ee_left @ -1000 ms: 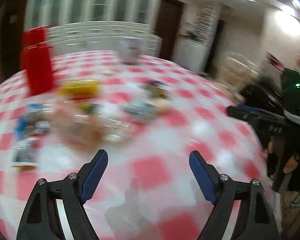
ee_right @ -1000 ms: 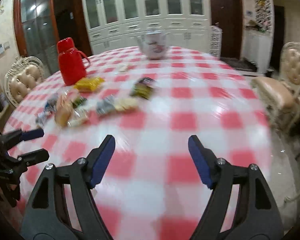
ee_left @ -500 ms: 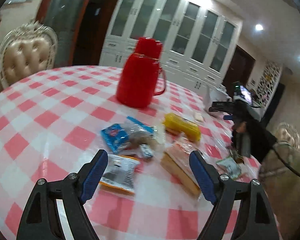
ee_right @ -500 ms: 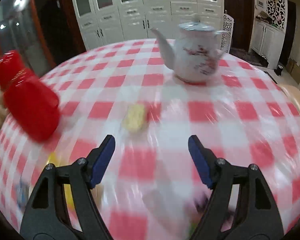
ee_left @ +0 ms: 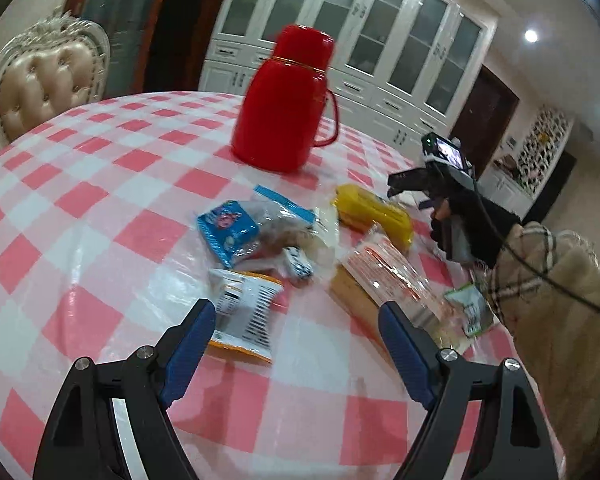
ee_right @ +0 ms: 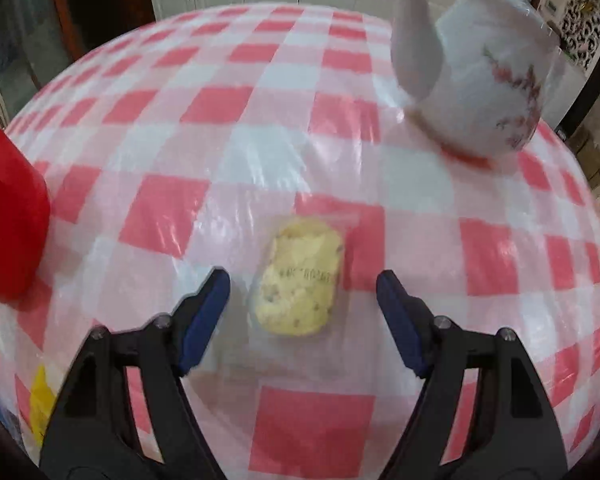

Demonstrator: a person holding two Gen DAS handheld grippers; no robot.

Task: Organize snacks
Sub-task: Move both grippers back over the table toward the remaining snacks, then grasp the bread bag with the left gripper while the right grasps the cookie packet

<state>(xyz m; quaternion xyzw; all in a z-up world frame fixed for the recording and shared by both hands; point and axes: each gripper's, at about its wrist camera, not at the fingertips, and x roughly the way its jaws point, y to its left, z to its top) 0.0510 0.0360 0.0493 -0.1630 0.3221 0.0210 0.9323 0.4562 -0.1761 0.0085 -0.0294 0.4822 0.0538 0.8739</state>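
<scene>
In the left wrist view a pile of snacks lies on the red-checked table: a blue packet [ee_left: 227, 231], a clear bag of biscuits [ee_left: 288, 236], a white and orange packet [ee_left: 246, 312], a yellow packet [ee_left: 374, 214], a long wrapped cake [ee_left: 384, 280] and a green packet [ee_left: 470, 308]. My left gripper [ee_left: 296, 340] is open and empty just short of the white and orange packet. In the right wrist view a pale yellow cookie in clear wrap [ee_right: 300, 280] lies between the open fingers of my right gripper [ee_right: 303, 308]. The right gripper also shows in the left wrist view [ee_left: 404, 182].
A red thermos jug [ee_left: 288, 100] stands behind the pile, and its edge shows in the right wrist view [ee_right: 8, 216]. A white teapot [ee_right: 480, 68] stands at the far right. A padded chair [ee_left: 44, 84] is beyond the table's left edge.
My right gripper has moved forward and down over the table to the yellow cookie, which now sits between its fingers. My left gripper has edged closer to the snack pile.
</scene>
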